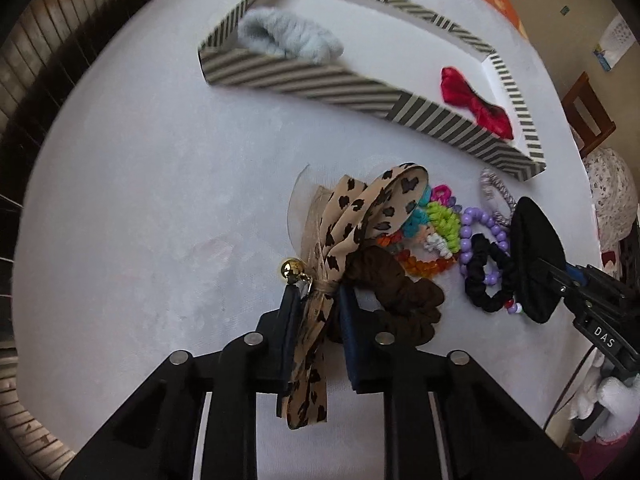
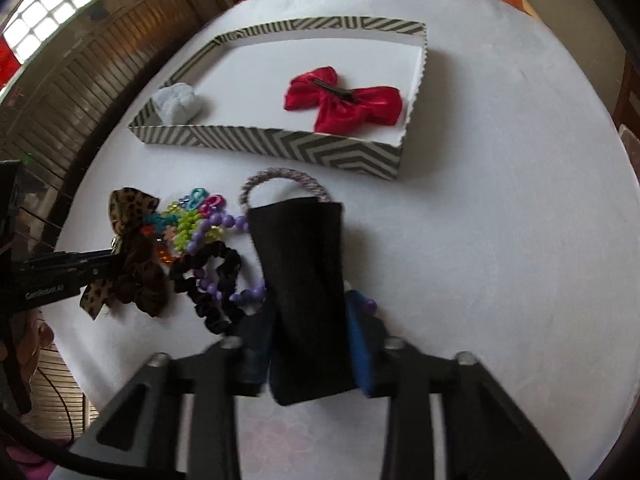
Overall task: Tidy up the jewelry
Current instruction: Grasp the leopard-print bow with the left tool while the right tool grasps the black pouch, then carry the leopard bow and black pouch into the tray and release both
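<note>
Two hand-held grippers work over a white round worktop (image 1: 140,200). The left hand-held gripper (image 1: 316,300) has its jaws nearly together, its pads pinching the knot of a leopard-print ribbon bow (image 1: 360,216) with a small gold bell (image 1: 291,270) at the knot; the bow's tail hangs down between the fingers. A brown scrunchie (image 1: 400,300) lies just beside that grip. The right hand-held gripper (image 2: 310,308) is closed on a folded black cloth piece (image 2: 304,280), which stands up between its blue-padded fingers.

Between the two grips sits a heap of jewelry on the worktop: a purple bead bracelet (image 1: 472,232), a black scrunchie (image 2: 216,280), orange beads (image 1: 424,266), green and teal coil ties (image 1: 442,222), and a braided grey hair tie (image 2: 280,178) behind the black cloth.

Beyond the heap stands a shallow striped tray (image 2: 280,146). Inside it lie a red satin bow clip (image 2: 344,104) near its right end and a pale blue fluffy scrunchie (image 1: 288,38) at its left end.
</note>
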`<state>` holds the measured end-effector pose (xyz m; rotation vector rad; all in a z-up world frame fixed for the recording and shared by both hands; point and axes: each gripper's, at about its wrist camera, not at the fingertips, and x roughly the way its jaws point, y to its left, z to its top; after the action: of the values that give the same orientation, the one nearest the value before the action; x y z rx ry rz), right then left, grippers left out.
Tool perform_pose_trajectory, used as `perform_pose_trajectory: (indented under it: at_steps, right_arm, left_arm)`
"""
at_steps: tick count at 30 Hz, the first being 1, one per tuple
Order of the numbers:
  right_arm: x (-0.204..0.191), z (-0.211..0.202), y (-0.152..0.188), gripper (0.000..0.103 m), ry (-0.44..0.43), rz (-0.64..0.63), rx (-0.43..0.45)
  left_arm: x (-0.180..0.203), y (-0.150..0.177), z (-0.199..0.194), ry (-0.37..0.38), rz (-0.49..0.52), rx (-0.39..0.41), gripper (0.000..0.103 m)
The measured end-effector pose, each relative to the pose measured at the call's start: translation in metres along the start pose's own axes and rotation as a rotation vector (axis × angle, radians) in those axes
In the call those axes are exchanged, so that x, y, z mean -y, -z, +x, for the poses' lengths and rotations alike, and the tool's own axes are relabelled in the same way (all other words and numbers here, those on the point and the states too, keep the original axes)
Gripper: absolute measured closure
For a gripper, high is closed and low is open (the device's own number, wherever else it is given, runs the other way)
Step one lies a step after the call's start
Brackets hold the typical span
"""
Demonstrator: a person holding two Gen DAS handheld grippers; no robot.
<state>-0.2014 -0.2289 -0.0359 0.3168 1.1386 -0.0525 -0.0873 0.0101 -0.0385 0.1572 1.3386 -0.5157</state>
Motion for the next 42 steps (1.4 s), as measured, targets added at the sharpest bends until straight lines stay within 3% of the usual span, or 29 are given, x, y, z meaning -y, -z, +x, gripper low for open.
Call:
perform_pose_trajectory:
  at_steps: [11,21,42]
  right_arm:
    - [-0.006,-0.062,-0.009,0.086,-0.044,-0.008,0.125]
    - [0.003,-0.075,-0.038,0.086,-0.032,0.026,0.177]
    - [0.048,-0.034,-0.146,0.086,-0.025,0.072,0.170]
  left_arm:
    - [0.005,-0.016,-0.062,0.066,0.040,0.107,0.093]
    - [0.015,-0.058,-0.093,0.016,0.051,0.205,0.093]
    - [0.032,-0.186,-0.041,-0.061,0.018,0.194,0.093]
